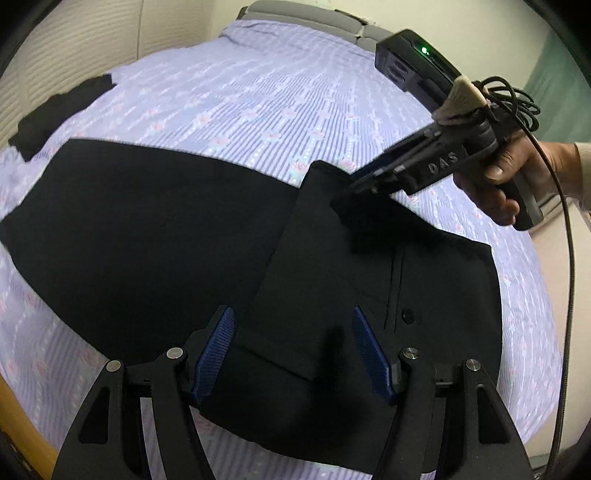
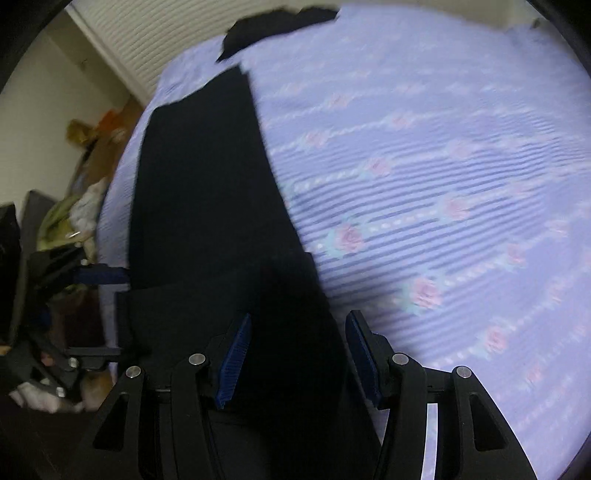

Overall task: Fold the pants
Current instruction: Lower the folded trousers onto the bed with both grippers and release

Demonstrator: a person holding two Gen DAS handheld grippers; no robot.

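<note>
Black pants (image 1: 147, 240) lie across the bed, the legs running left, the waist with a button (image 1: 408, 315) at right. One leg end is folded over onto the waist part. My left gripper (image 1: 293, 321) is open just above the near edge of this folded layer. My right gripper (image 1: 354, 184) sits at the folded layer's far corner. In the right wrist view the right gripper (image 2: 299, 328) has its jaws apart with black cloth (image 2: 207, 184) between and under them; the fingers (image 2: 236, 354) do not press it.
The bed has a lilac striped sheet with pink flowers (image 1: 258, 96). Another dark garment (image 1: 55, 114) lies at the far left edge. A grey headboard (image 1: 303, 14) is at the back. Clutter (image 2: 74, 206) stands beside the bed.
</note>
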